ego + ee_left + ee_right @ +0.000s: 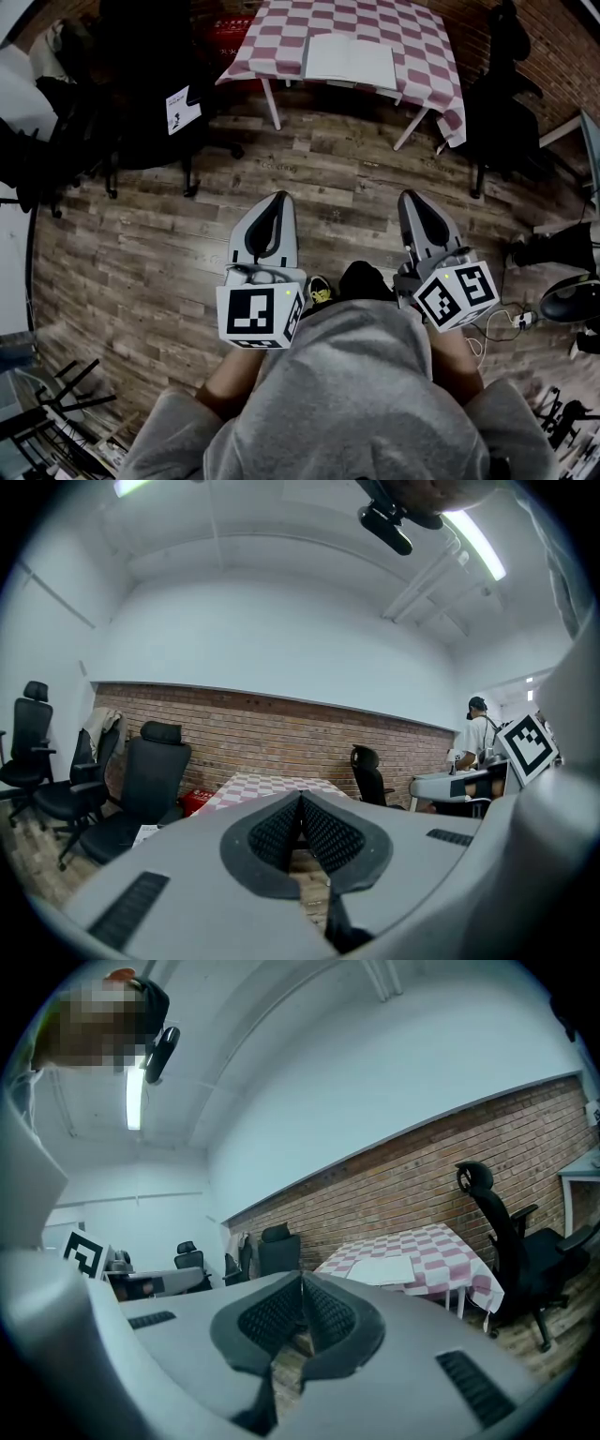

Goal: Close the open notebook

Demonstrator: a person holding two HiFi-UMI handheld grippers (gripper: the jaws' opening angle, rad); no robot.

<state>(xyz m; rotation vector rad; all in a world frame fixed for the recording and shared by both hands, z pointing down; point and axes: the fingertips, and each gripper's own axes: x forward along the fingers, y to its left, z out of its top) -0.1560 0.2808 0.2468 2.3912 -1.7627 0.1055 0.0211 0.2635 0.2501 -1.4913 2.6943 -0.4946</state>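
— Where's the notebook (350, 61)?
— It's lying open on the checked table (431, 56), near the table's front edge and perhaps just short of it. It is well apart from both grippers.
— And their jaws?
— The left gripper (277, 197) and right gripper (411, 195) are each pressed together with nothing between. Bare wooden floor (337, 169) lies ahead, and black chairs (141, 112) flank the table.

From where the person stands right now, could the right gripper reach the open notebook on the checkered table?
Probably not yet. The right gripper, jaws shut, is held near the body, and the notebook lies on the table across the wooden floor. Nothing blocks the path; stepping closer should do.
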